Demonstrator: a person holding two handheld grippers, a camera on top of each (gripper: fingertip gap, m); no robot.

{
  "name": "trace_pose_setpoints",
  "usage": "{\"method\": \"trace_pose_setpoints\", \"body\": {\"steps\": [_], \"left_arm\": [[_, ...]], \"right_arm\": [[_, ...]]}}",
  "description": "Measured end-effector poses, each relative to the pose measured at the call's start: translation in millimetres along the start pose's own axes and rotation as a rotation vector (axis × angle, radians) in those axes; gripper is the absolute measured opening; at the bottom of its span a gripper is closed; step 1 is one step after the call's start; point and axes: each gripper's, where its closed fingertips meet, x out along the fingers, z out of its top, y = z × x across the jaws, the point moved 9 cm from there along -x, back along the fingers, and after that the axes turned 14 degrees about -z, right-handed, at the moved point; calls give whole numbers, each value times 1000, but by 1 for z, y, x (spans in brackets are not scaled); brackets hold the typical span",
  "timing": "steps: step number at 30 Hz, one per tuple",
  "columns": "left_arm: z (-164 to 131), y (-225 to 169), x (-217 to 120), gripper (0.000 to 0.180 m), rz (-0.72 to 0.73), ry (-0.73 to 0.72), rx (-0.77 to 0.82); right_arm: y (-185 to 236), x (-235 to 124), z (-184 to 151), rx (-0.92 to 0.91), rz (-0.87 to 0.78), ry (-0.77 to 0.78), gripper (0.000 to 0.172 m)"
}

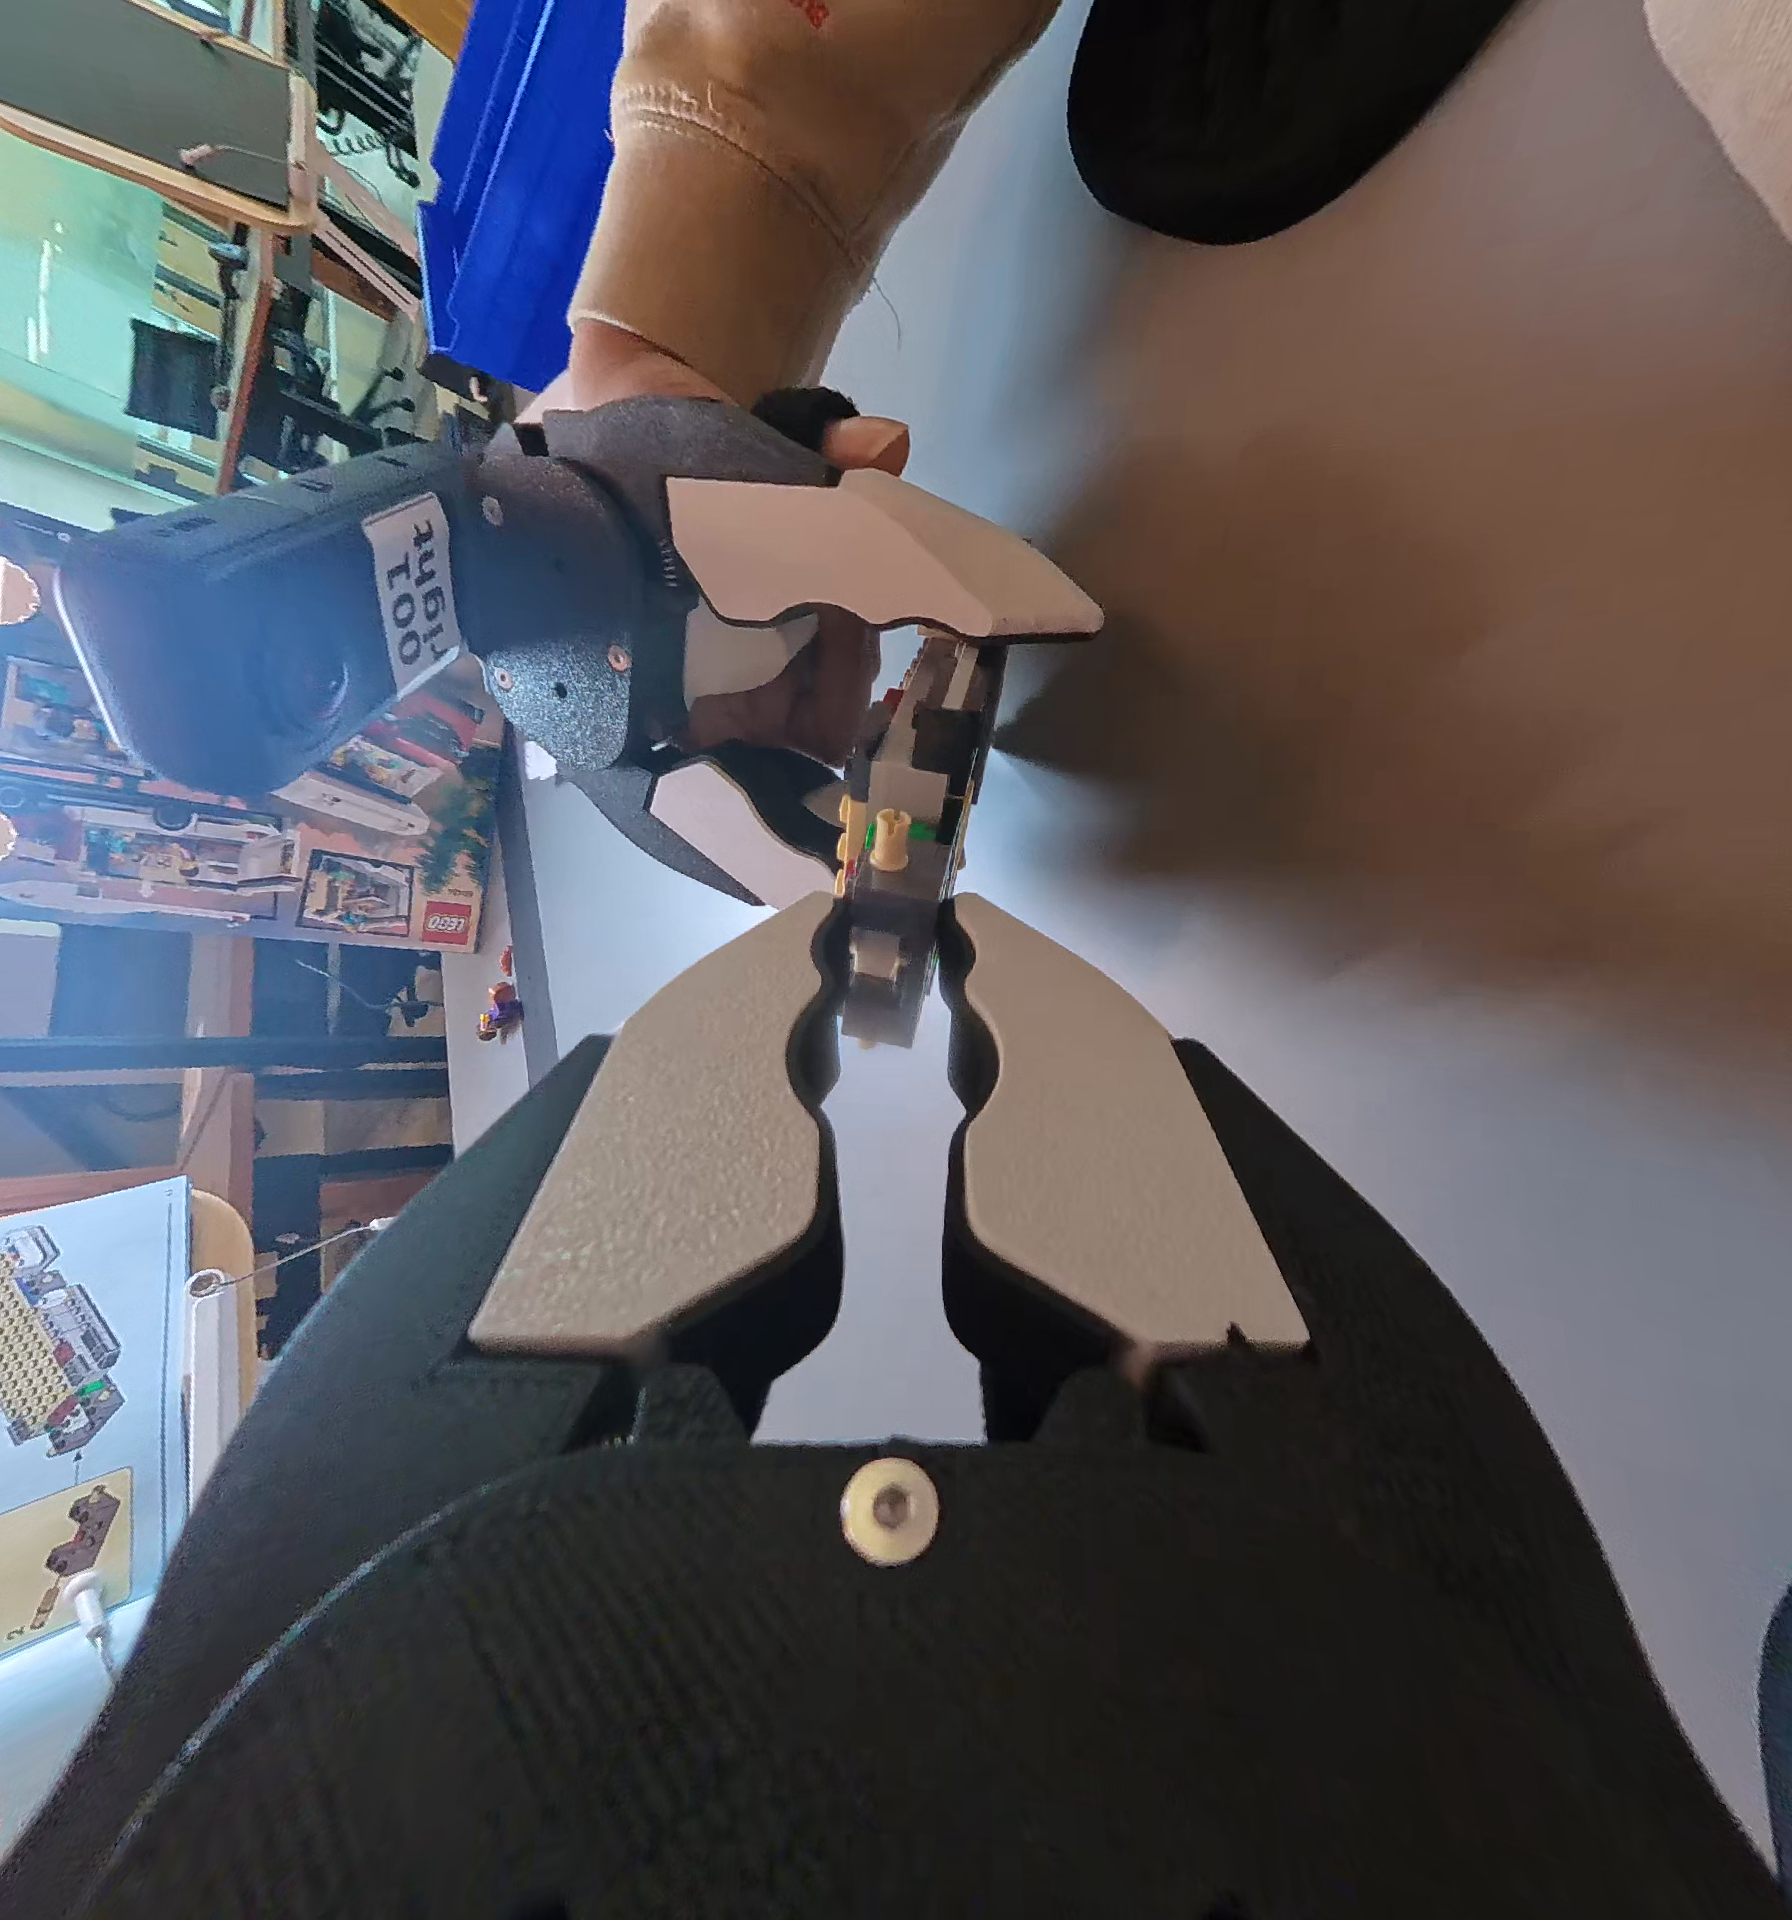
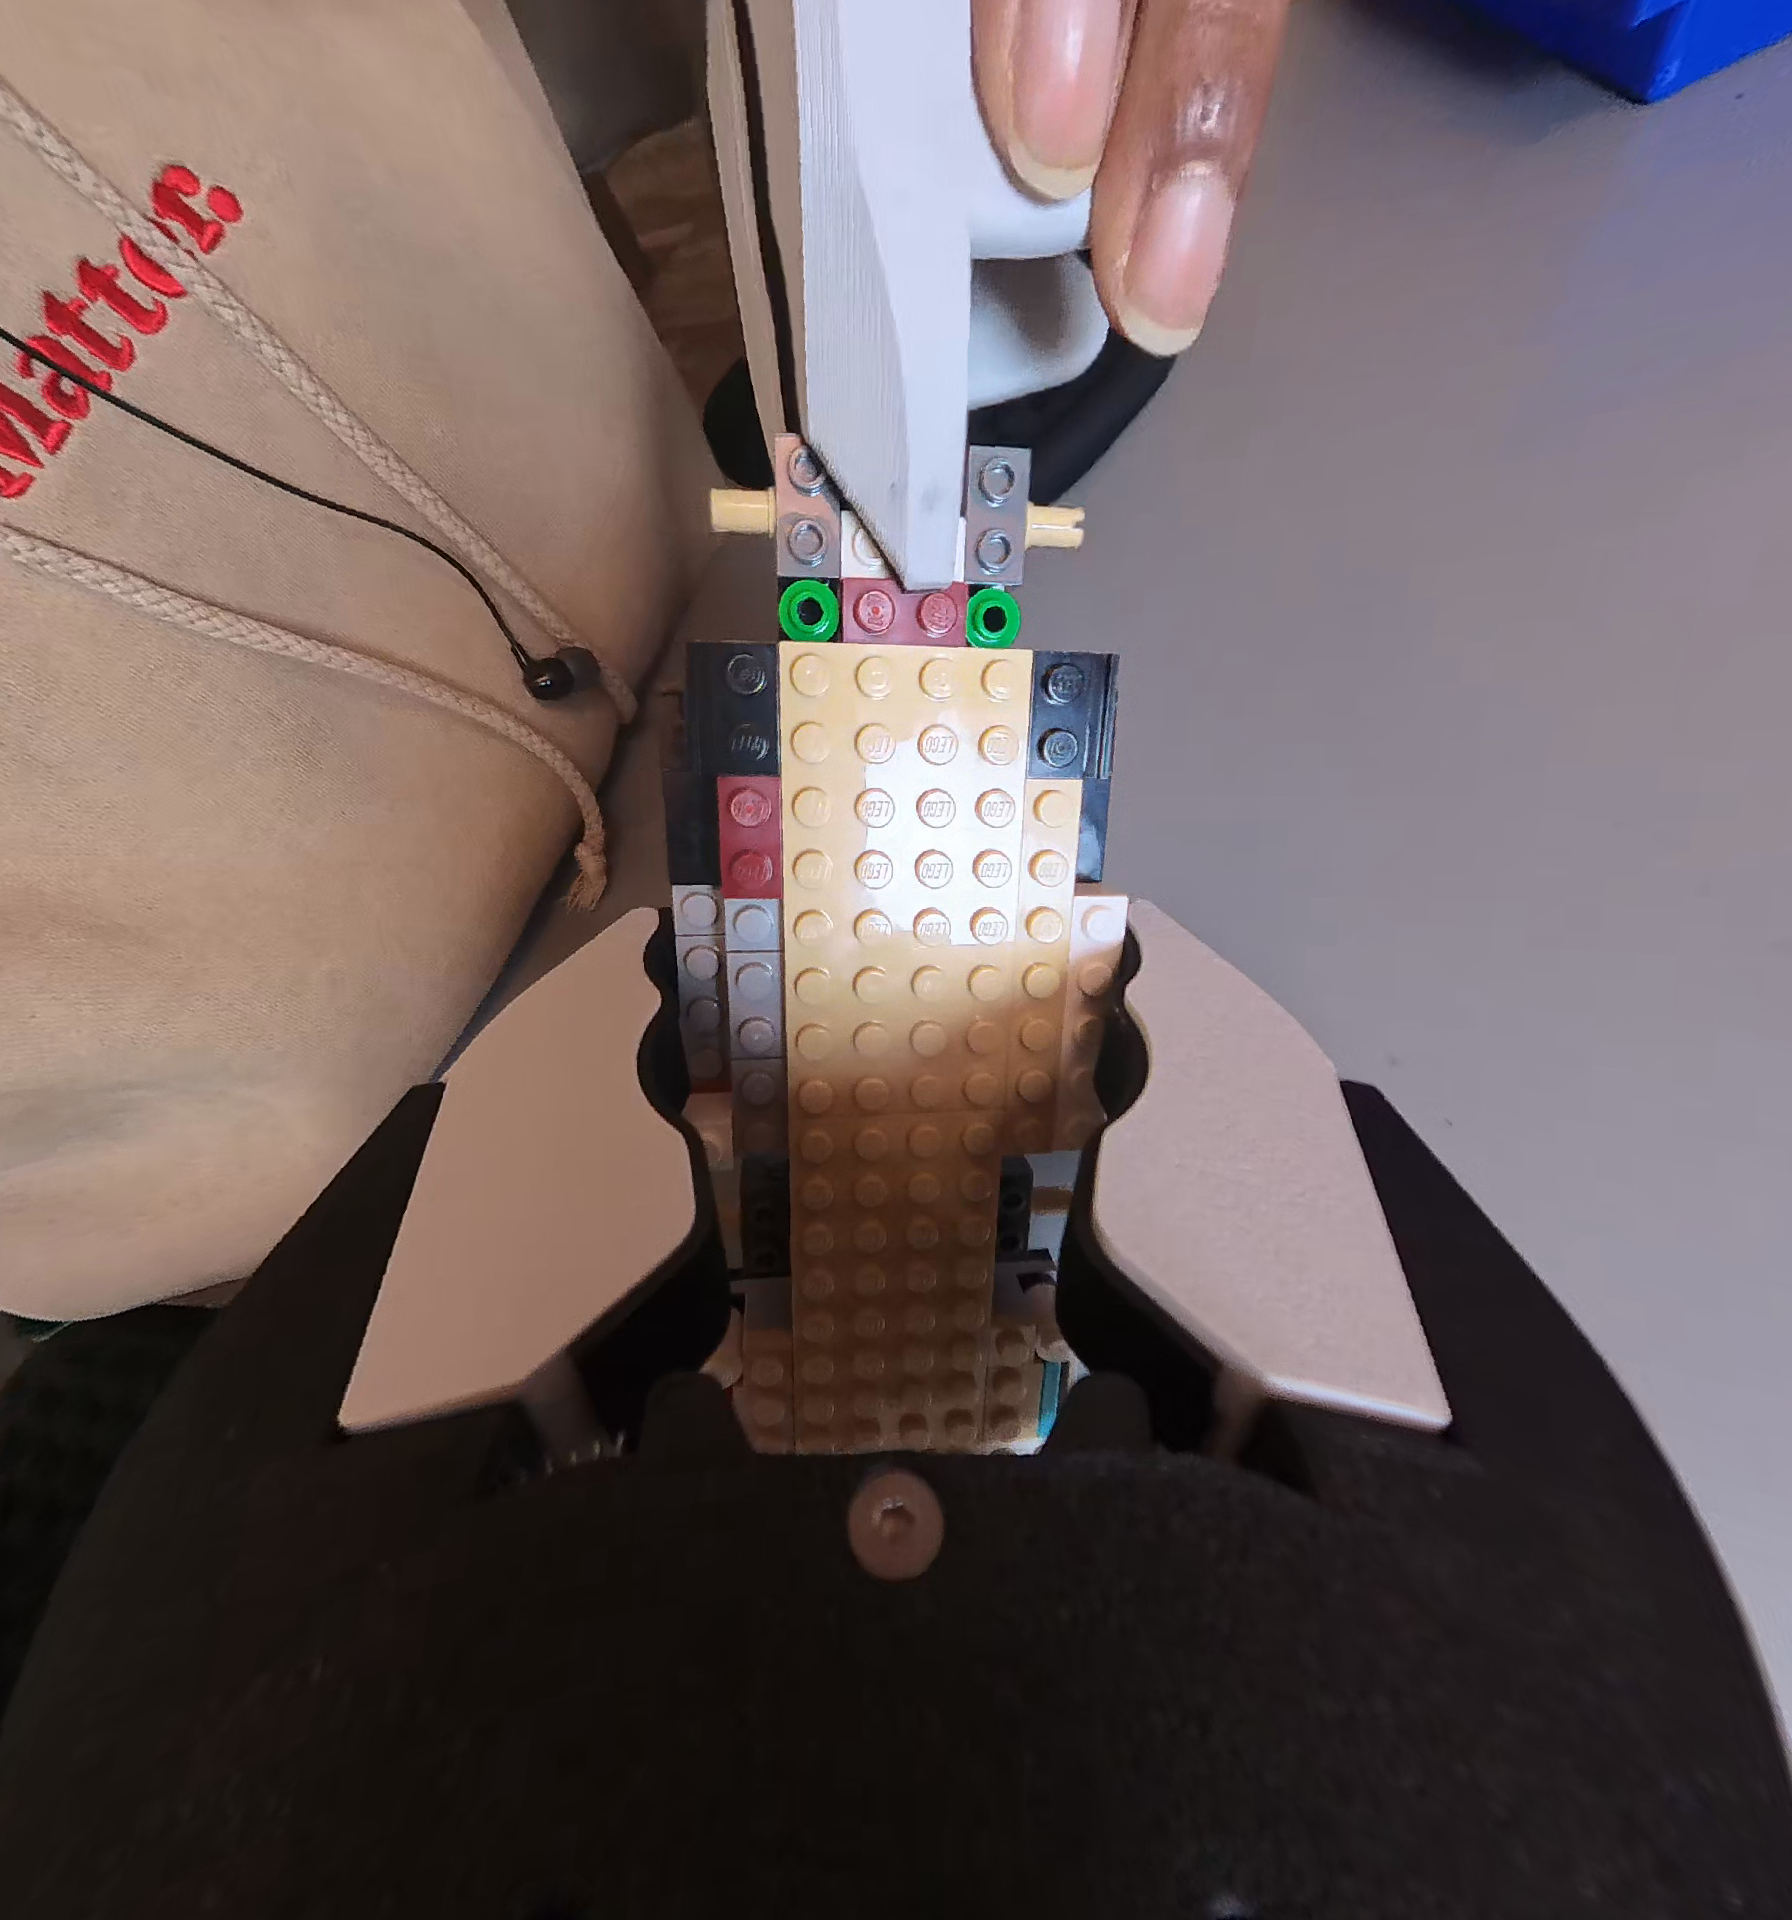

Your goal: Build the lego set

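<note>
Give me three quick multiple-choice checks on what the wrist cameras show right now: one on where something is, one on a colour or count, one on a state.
1. Where does the left gripper grip the brick model?
A. its narrow dark grey end
B. its broad tan middle
C. nowhere

2. How many green round pieces sit beside the dark red plate?
A. one
B. two
C. four

3. How does the right gripper stand?
A. shut on air
B. wide, its fingers at both sides of the model
C. resting flat on the table

Answers: 1 A, both fingers pinch the grey end near the tan pin. 2 B, one at each end of the plate. 3 B, the model's studded width fills the jaws.
</note>
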Motion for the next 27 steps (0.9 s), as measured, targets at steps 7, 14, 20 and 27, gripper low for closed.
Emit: {"method": "trace_pose_setpoints", "body": {"steps": [7,14,20,27], "left_arm": [[2,-2,4,18,-20,-25,23],[10,1,1,17,-58,-1,37],[13,5,0,18,-82,-22,22],[8,7,3,18,-59,-24,39]], "right_arm": [[2,3,1,-11,30,13,78],[7,3,3,-29,48,15,78],[9,1,2,-22,51,-2,78],[5,-2,-1,1,36,-21,78]]}}
